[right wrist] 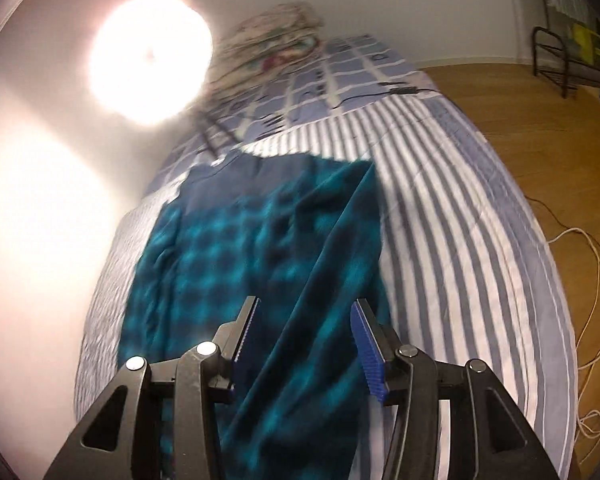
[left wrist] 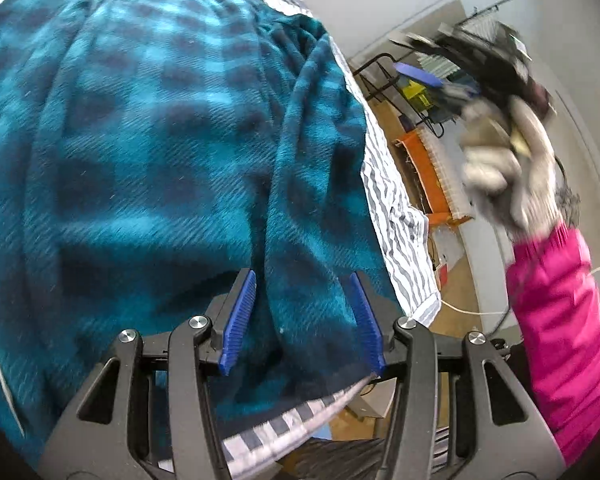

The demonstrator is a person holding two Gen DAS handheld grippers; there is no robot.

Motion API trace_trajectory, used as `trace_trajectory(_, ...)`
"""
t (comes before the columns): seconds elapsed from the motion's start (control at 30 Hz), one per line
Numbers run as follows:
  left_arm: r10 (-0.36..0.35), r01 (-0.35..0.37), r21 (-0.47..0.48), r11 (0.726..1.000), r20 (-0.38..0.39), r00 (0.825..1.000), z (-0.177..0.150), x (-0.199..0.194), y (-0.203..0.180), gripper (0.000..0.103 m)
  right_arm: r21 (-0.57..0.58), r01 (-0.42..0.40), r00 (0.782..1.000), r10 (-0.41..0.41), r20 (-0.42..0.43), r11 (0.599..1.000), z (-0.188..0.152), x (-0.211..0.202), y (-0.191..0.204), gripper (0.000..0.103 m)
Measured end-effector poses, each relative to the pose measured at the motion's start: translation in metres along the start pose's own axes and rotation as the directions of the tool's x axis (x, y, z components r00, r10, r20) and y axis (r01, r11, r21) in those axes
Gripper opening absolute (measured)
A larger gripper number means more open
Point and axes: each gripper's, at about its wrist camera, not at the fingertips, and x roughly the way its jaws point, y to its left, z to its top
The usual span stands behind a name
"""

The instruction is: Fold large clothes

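Note:
A large teal and dark blue checked garment (left wrist: pixel 140 140) lies spread on a bed with a grey-and-white striped cover (left wrist: pixel 400 216). My left gripper (left wrist: pixel 304 312) is open just above it, with a raised fold of the cloth (left wrist: pixel 312 208) running between the blue pads. In the right wrist view the same garment (right wrist: pixel 260 240) lies along the striped cover (right wrist: pixel 460 240). My right gripper (right wrist: pixel 304 336) is open, its blue pads on either side of a long fold (right wrist: pixel 324 280). The right gripper (left wrist: pixel 456 80) also shows blurred in the left wrist view, held by a gloved hand (left wrist: pixel 508 168).
A patterned blue sheet (right wrist: pixel 340 76) and a bundle of cloth (right wrist: pixel 276 36) lie at the bed's far end, with a black cable (right wrist: pixel 380 92). A bright lamp (right wrist: pixel 148 56) glares on the wall. Wooden floor (right wrist: pixel 540 128), white cords (right wrist: pixel 596 280), a black rack (right wrist: pixel 572 60) and an orange crate (left wrist: pixel 428 172) stand beside the bed.

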Motion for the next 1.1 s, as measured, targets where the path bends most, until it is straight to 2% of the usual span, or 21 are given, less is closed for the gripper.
trace_trajectory(0.03,-0.003,0.003,0.011,1.000,0.001,1.000,0.000,0.002,-0.001,0.033,0.008,0.012,1.000,-0.012,0.001,1.000,0.006,0.008,-0.002,0.050)
trace_trajectory(0.07,-0.008,0.008,0.030,1.000,-0.006,1.000,0.000,0.005,-0.002,0.010,0.019,0.036,0.999,-0.036,0.001,0.999,0.017,0.021,-0.006,0.050)
trace_trajectory(0.1,-0.008,0.009,0.043,0.999,-0.012,1.000,0.001,0.007,-0.003,0.002,0.025,0.053,0.999,-0.053,0.002,0.998,0.023,0.030,-0.007,0.050)
trace_trajectory(0.27,-0.094,0.094,0.047,0.994,-0.006,0.996,0.003,0.008,-0.005,0.001,0.066,0.108,0.994,-0.109,0.012,0.992,0.050,0.070,-0.016,0.049)
trace_trajectory(0.43,-0.141,0.141,0.066,0.988,-0.003,0.990,0.006,0.004,-0.010,0.000,0.092,0.203,0.979,-0.202,-0.010,0.975,0.074,0.119,-0.025,0.049)
trace_trajectory(0.5,-0.153,0.153,0.073,0.986,-0.003,0.988,0.007,0.002,-0.012,0.000,0.092,0.224,0.975,-0.223,-0.028,0.970,0.078,0.134,-0.028,0.032)
trace_trajectory(0.53,-0.156,0.155,0.079,0.985,-0.003,0.988,0.008,0.002,-0.013,0.000,0.080,0.238,0.971,-0.235,-0.050,0.968,0.080,0.143,-0.028,0.014)
trace_trajectory(0.57,-0.156,0.155,0.092,0.984,0.000,0.988,0.009,0.001,-0.015,0.000,0.066,0.257,0.965,-0.253,-0.066,0.964,0.078,0.147,-0.027,0.005)
trace_trajectory(0.63,-0.151,0.149,0.110,0.983,0.008,0.989,0.010,-0.001,-0.018,0.000,0.049,0.284,0.958,-0.281,-0.063,0.958,0.075,0.144,-0.024,0.004)
trace_trajectory(0.8,-0.160,0.158,0.113,0.981,0.011,0.987,0.007,-0.005,-0.018,0.000,-0.006,0.336,0.942,-0.336,-0.009,0.942,0.074,0.100,-0.007,0.003)
trace_trajectory(0.93,-0.158,0.156,0.115,0.981,0.005,0.987,0.004,-0.004,-0.017,0.000,-0.107,0.305,0.952,-0.307,0.004,0.946,0.083,0.079,0.034,0.003)
trace_trajectory(1.1,-0.144,0.140,0.113,0.984,0.025,0.989,-0.001,-0.013,-0.011,0.000,-0.236,0.265,0.963,-0.270,0.014,0.935,0.094,0.100,0.100,0.003)
